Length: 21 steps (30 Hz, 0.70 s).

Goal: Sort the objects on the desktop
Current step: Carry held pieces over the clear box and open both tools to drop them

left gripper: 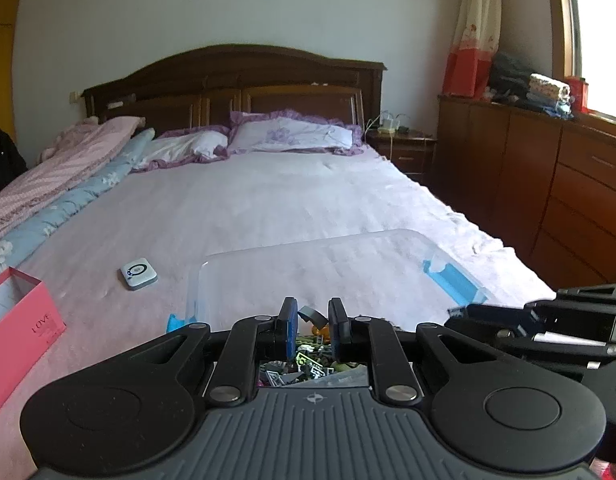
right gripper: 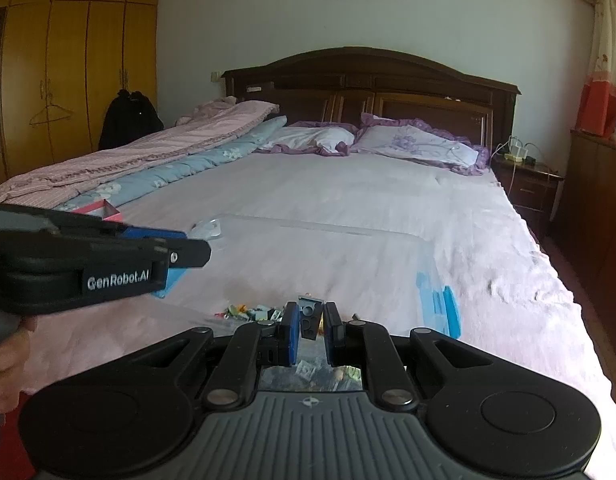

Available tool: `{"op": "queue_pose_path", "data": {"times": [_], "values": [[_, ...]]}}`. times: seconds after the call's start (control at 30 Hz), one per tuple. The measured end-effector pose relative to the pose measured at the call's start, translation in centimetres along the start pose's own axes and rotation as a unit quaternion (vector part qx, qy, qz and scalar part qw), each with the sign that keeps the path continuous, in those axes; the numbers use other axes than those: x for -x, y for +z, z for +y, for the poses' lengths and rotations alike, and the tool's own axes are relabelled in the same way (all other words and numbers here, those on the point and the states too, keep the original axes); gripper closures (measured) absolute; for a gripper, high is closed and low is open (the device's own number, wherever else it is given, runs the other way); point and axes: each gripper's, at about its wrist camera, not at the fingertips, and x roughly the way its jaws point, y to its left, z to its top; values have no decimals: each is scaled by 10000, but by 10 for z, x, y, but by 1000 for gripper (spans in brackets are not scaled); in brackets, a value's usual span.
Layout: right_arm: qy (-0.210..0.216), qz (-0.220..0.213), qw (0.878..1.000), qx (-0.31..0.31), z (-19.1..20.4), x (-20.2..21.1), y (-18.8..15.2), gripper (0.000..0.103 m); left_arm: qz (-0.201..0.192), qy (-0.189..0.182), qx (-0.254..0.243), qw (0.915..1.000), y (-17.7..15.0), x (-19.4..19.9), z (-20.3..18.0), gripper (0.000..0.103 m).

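A clear plastic bin [left gripper: 308, 268] with blue latches lies on the bed and holds several small building bricks [left gripper: 312, 364]. My left gripper [left gripper: 312, 322] hangs over the bin's near end, its jaws a little apart, with a small dark grey piece [left gripper: 310, 314] between the tips; a firm grip does not show. My right gripper [right gripper: 311, 320] is shut on a dark grey studded brick [right gripper: 310, 316] above the same bin [right gripper: 348, 248], where more loose bricks [right gripper: 247, 312] lie. The left gripper also shows in the right wrist view [right gripper: 107, 264], to the left.
A pink open box [left gripper: 15, 320] marked LOVE sits at the left on the bed. A small white device [left gripper: 138, 274] lies on the pink sheet [left gripper: 267, 200]. Folded quilts [left gripper: 47, 192] run along the left, pillows [left gripper: 291, 134] at the head, wooden drawers [left gripper: 548, 184] to the right.
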Motion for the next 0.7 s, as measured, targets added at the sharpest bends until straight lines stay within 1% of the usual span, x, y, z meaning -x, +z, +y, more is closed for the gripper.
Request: {"op": "queue_pose_path", "data": {"times": [0.2, 0.4, 0.5, 0.53, 0.63, 0.7], "values": [[-25, 22, 10000, 19, -5, -27, 14, 89, 167, 72, 67, 9998, 1, -22, 7, 85], [4, 204, 9996, -202, -18, -59, 26, 89, 277, 115, 120, 9995, 0, -35, 16, 84], [-25, 200, 9995, -239, -21, -67, 29, 84, 333, 143, 143, 9992, -2, -38, 19, 81], [-30, 194, 9995, -230, -22, -67, 29, 80, 354, 148, 149, 9992, -2, -39, 19, 79], [-47, 194, 9996, -213, -22, -68, 27, 79, 411, 132, 149, 9990, -5, -39, 21, 71], [-46, 206, 9995, -231, -23, -66, 25, 79, 403, 110, 174, 9990, -6, -36, 22, 62]]}}
